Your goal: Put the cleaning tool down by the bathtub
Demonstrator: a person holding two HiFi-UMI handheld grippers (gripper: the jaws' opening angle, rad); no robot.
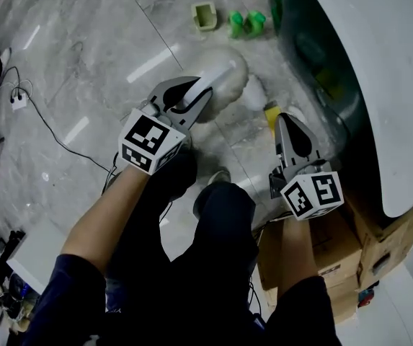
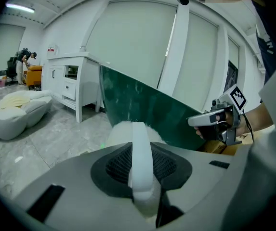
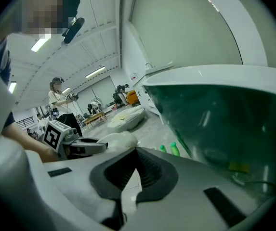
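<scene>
Looming on the right, the one bathtub [image 1: 379, 63] has bare marble floor [image 1: 83, 63] at its foot, and over that floor hangs the one cleaning tool [image 1: 224, 78], fluffy white head forward, its white handle clamped in the left gripper [image 1: 200, 94]. It's the set-down step, I'd say: lower until the head rests beside the tub, then let go. The right gripper [image 1: 287, 120] is closed on nothing, and beyond sit two green bottles [image 1: 246, 24] and one pale pot [image 1: 205, 16].
</scene>
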